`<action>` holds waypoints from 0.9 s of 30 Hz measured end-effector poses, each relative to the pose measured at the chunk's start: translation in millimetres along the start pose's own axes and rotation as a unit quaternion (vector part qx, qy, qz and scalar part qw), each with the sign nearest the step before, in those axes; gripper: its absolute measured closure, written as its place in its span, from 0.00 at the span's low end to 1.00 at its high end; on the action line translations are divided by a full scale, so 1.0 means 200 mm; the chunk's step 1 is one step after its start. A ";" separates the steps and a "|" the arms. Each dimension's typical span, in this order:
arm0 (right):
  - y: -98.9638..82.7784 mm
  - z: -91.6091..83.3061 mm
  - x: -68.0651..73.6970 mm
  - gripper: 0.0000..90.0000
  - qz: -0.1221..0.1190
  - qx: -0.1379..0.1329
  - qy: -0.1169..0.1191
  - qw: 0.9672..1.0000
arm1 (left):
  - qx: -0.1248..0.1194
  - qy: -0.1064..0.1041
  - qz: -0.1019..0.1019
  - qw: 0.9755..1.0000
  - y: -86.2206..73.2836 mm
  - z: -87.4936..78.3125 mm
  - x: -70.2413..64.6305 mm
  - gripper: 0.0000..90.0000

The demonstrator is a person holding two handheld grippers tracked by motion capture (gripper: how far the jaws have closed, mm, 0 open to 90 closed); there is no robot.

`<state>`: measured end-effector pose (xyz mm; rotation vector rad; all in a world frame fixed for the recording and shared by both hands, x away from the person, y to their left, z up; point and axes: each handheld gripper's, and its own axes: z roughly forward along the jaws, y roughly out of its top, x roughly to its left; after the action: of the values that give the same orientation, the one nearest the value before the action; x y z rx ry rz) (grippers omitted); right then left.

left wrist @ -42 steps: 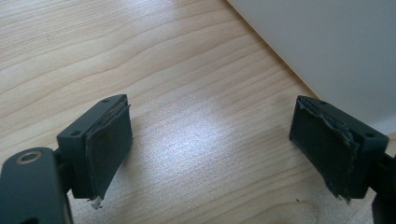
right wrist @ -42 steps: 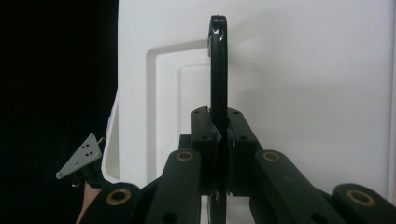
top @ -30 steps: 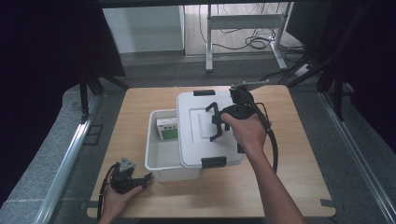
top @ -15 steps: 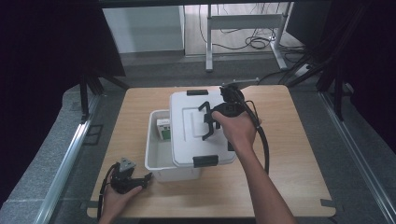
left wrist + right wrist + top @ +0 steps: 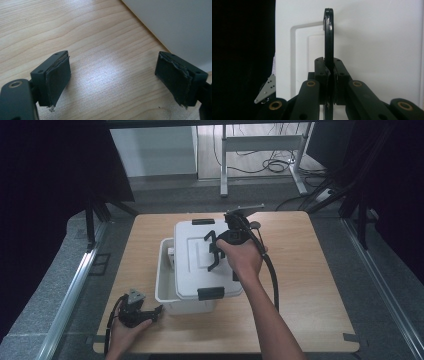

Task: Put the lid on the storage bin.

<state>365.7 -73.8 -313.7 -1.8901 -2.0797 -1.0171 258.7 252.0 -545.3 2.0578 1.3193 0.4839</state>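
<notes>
A white lid (image 5: 192,262) with a black carry handle (image 5: 212,251) hangs tilted over an open white bin (image 5: 164,292), covering most of it. My right gripper (image 5: 220,249) is shut on that handle; in the right gripper view its jaws (image 5: 329,72) pinch the thin black handle (image 5: 328,37) edge-on against the lid (image 5: 374,50). A strip of the bin's left side still shows. My left gripper (image 5: 155,312) rests on the table near the bin's front left corner, open and empty (image 5: 117,77), with the bin's wall (image 5: 180,22) just beyond it.
The wooden table (image 5: 310,285) has free surface to the right of the bin and along its front. Black latches sit on the lid's near edge (image 5: 210,293) and far edge (image 5: 202,221). A cable (image 5: 272,280) trails from the right gripper along the forearm.
The right gripper has carried the lid left and toward the near side, over the bin. The green item inside the bin is now covered. The left hand has stayed put.
</notes>
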 end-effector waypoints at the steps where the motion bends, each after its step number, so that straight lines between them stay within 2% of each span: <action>1: 0.00 0.00 0.00 0.94 0.002 0.001 -0.001 1.000 | 0.000 0.000 0.000 1.000 0.00 0.00 0.00 0.14; 19: 0.01 0.07 0.07 0.94 0.011 0.011 -0.005 1.000 | 0.000 0.000 0.000 1.000 0.00 0.00 0.00 0.14; 27: 0.02 0.12 0.14 0.94 0.013 0.020 -0.007 1.000 | 0.000 0.000 0.000 1.000 0.00 0.00 0.00 0.14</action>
<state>370.6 -36.5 -315.2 -1.9069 -2.0614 -0.9523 258.7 252.1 -545.2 2.0580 1.3193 0.4836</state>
